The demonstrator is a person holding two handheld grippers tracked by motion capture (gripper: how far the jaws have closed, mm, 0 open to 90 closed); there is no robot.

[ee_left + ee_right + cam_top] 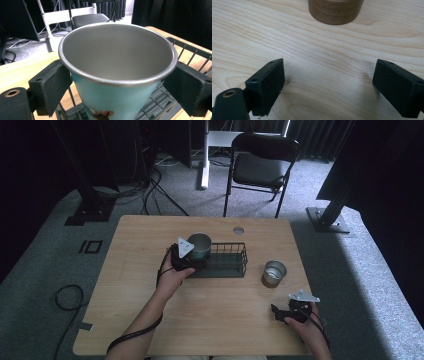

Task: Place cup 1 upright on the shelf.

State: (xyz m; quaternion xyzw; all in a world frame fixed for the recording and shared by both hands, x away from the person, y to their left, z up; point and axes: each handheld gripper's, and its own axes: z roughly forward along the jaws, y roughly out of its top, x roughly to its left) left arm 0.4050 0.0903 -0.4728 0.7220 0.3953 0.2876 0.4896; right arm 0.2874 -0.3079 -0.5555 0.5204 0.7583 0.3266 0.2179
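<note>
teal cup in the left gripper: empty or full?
Empty. The left gripper view looks into the teal cup: bare metal inside, nothing in it. The left gripper clamps its sides.

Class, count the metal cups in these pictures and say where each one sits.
2. The teal cup is gripped by the left tongs at the left end of the wire basket. The silver cup stands on the table, right of the basket.

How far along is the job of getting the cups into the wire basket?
Nothing looks finished. In hand: the left tongs are shut on the teal cup, holding it upright over the left end of the wire basket; whether it rests on the basket floor is unclear. Left to do: release it, then the steel cup still stands on the table, with the right tongs open near it.
</note>
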